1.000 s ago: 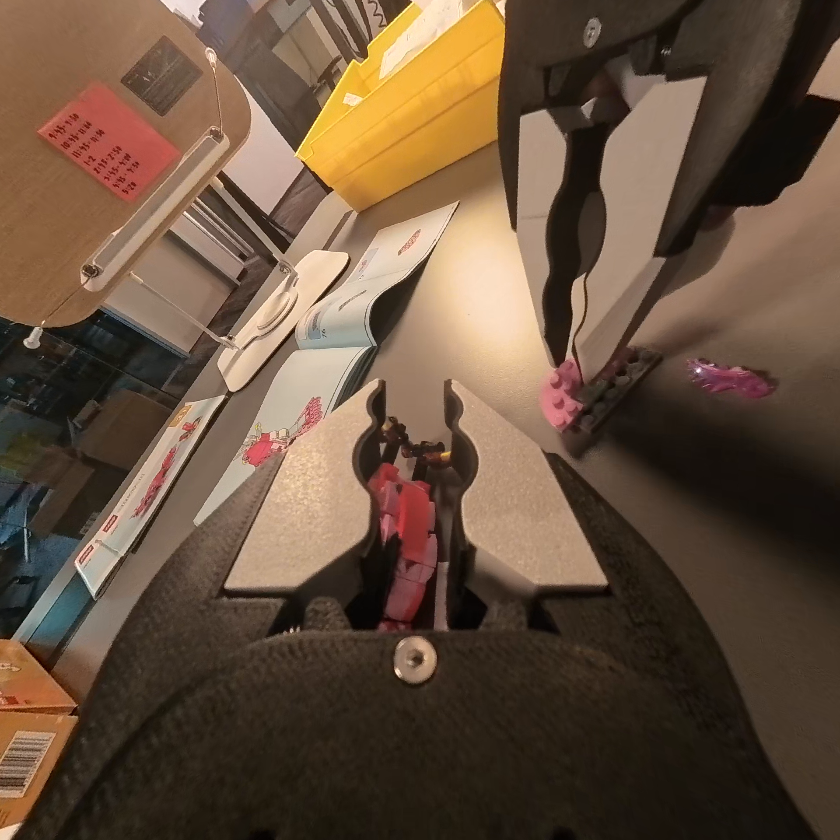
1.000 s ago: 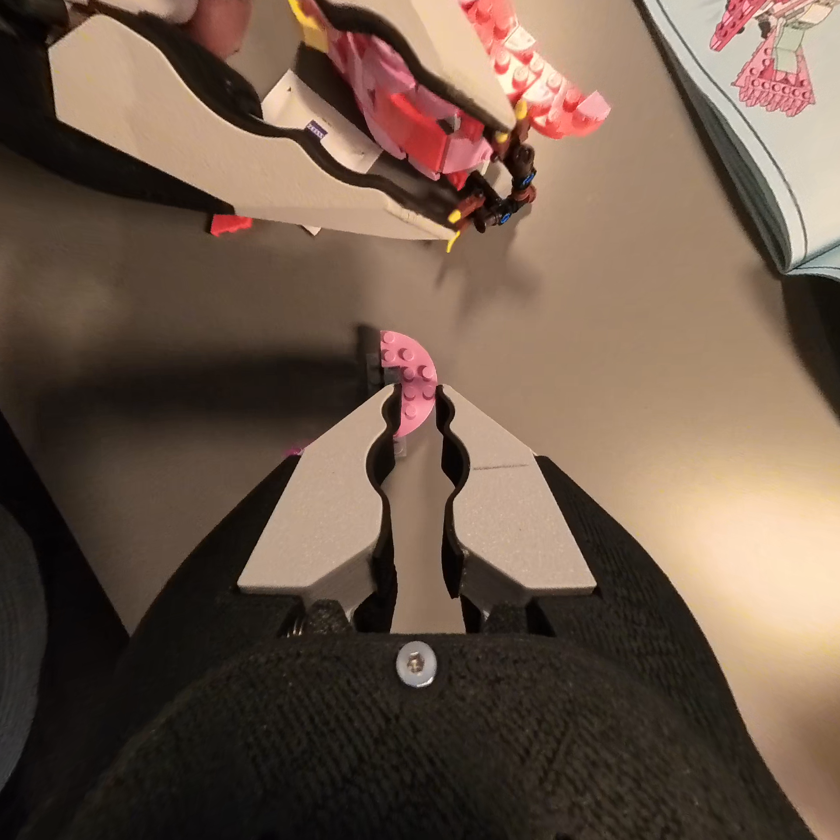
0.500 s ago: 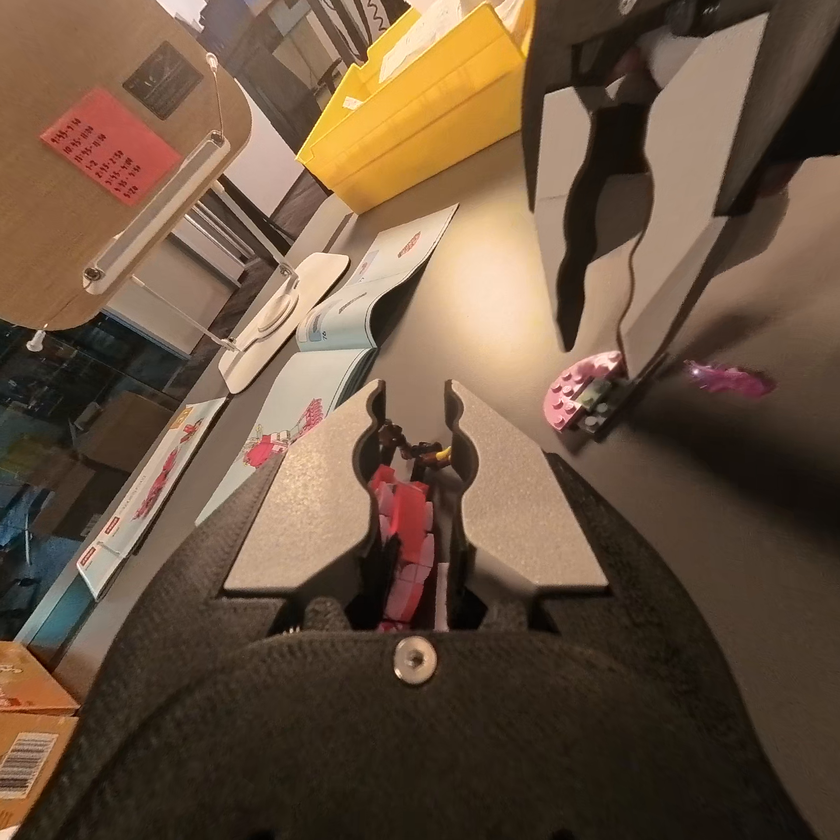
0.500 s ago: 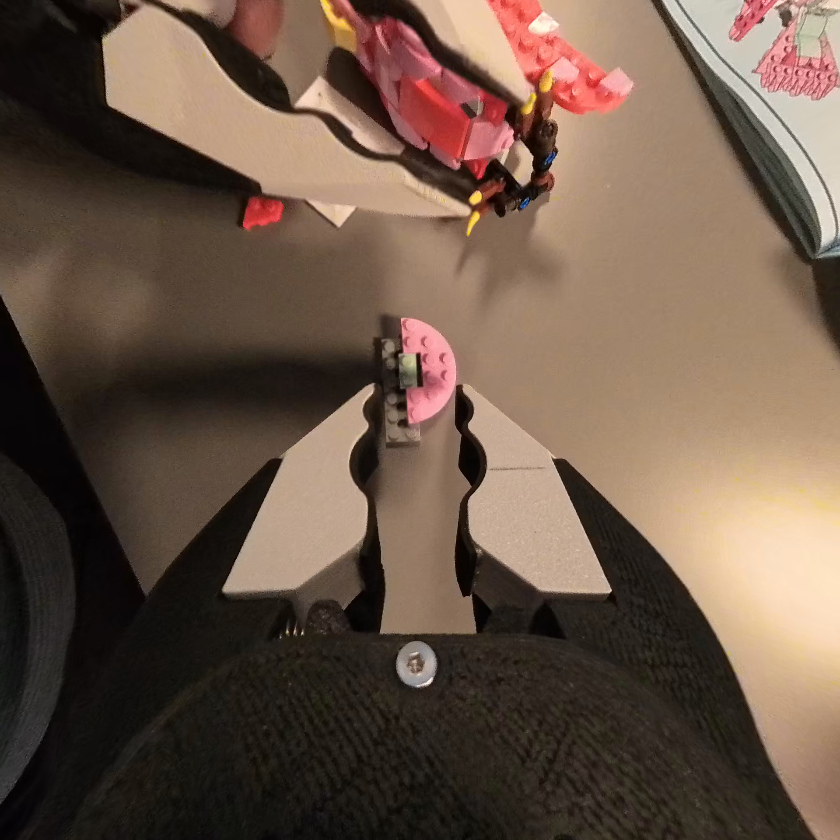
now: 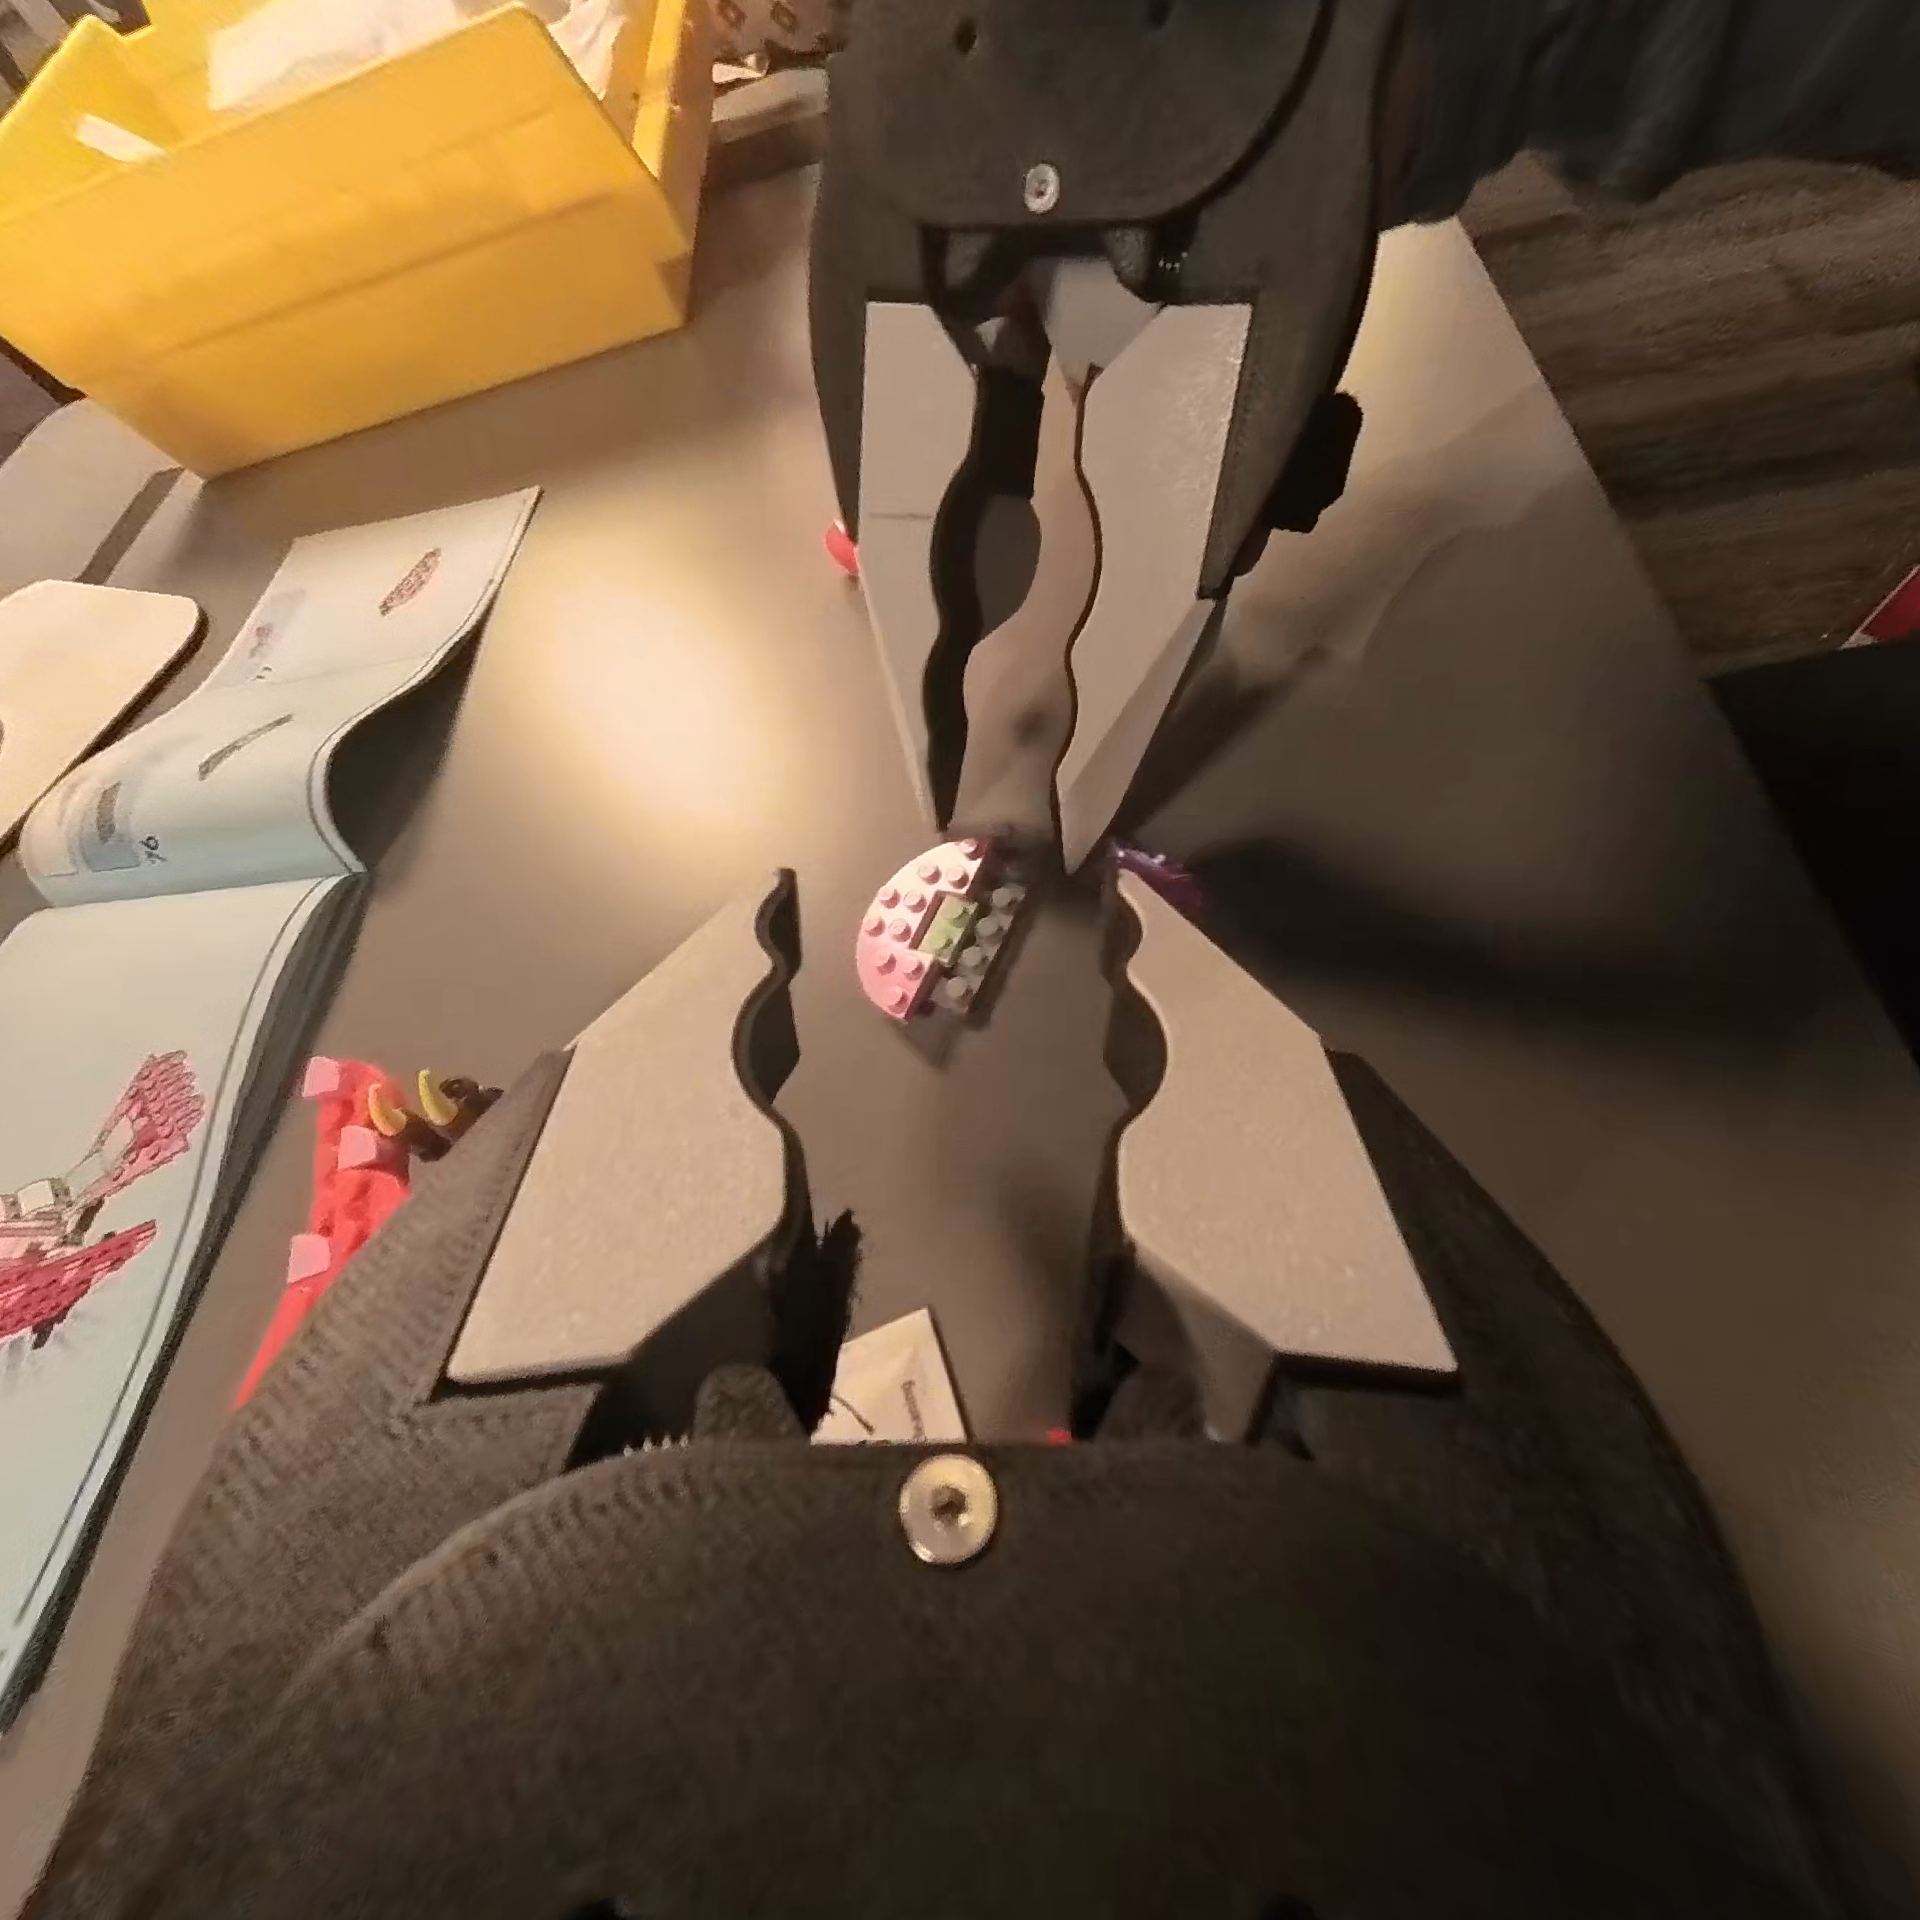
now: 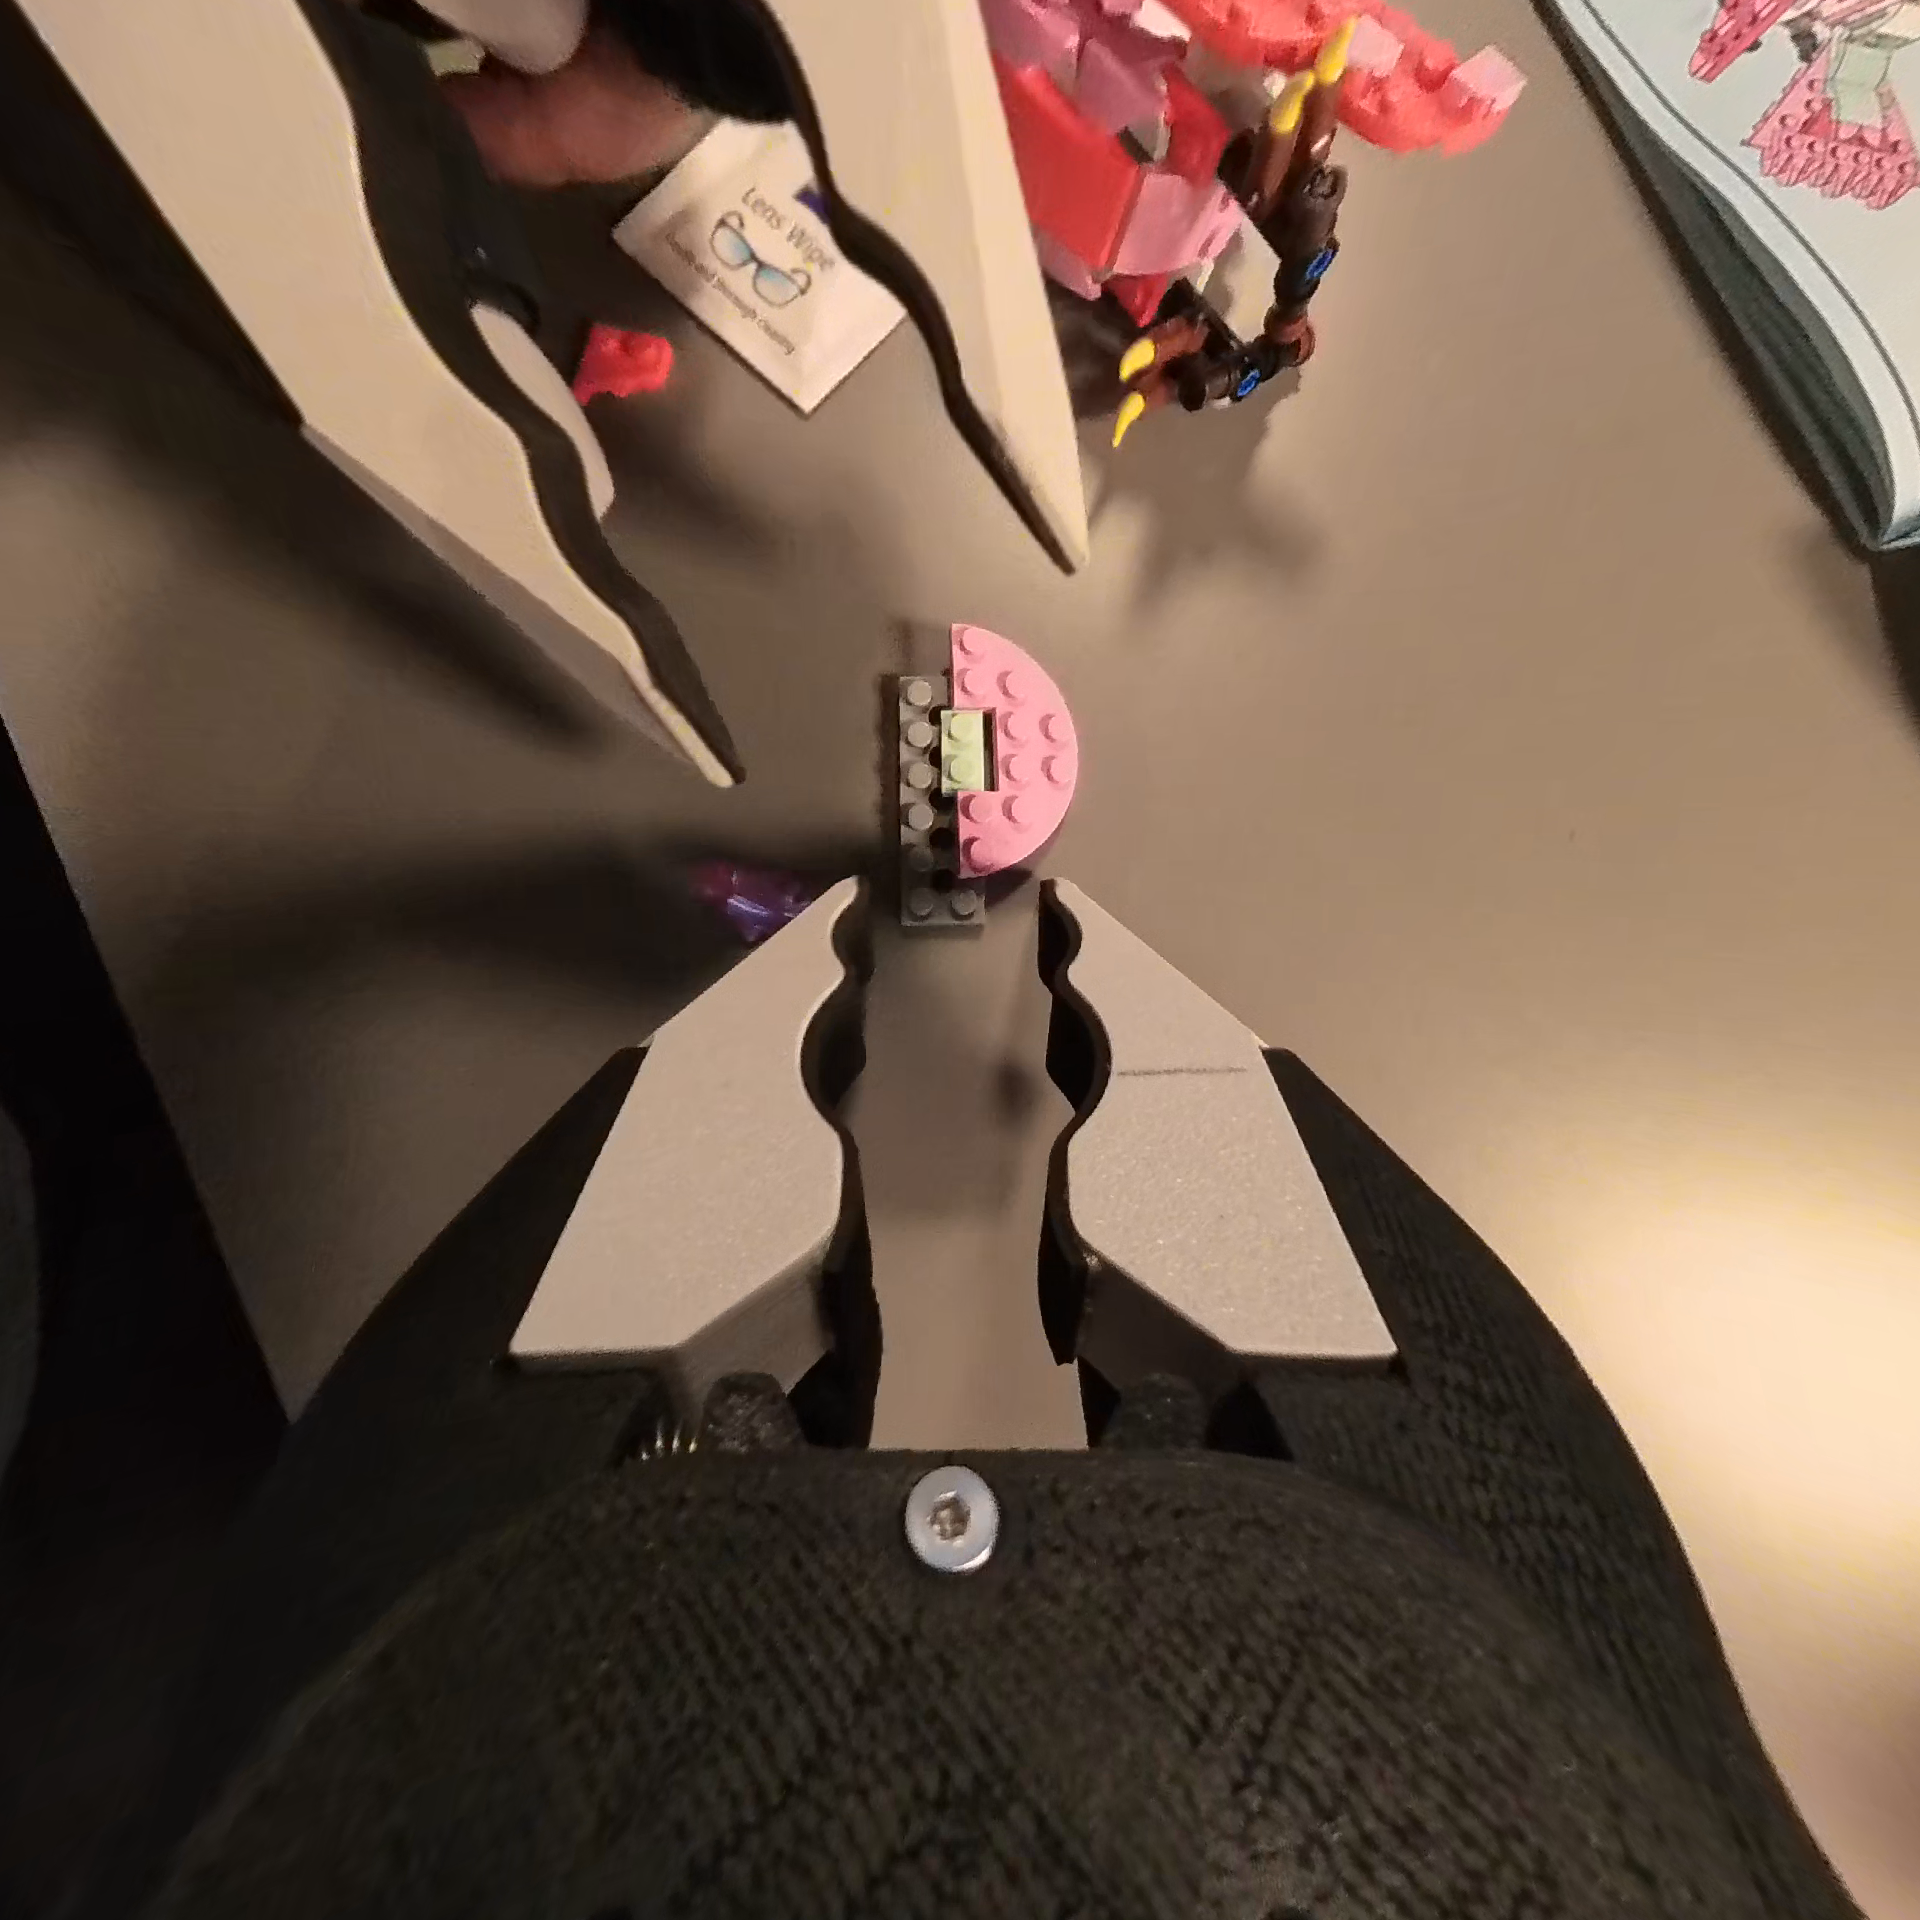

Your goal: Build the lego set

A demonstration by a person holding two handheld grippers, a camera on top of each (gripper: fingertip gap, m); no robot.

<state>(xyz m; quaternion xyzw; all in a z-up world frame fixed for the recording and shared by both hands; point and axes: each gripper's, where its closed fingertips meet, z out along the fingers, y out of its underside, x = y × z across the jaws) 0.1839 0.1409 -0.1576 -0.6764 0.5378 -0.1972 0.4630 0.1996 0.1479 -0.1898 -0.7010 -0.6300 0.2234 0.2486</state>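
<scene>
At frame centre, the pink-and-grey brick assembly [image 6: 971, 774] now lies free on the table [image 6: 1455, 831]. Right gripper [image 6: 948, 896] has released it, jaws parted just beside it. Left gripper [image 5: 948, 888] has spread wide; red dragon model [image 5: 348, 1164] now rests at left.

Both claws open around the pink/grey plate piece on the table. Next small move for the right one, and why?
Probably ease the right claw forward, then close. Its fingertips flank only the near end of the grey plate, not pressing it, and the pink half-round plate lies flat beyond them. The left claw is wide open and holds nothing.
</scene>
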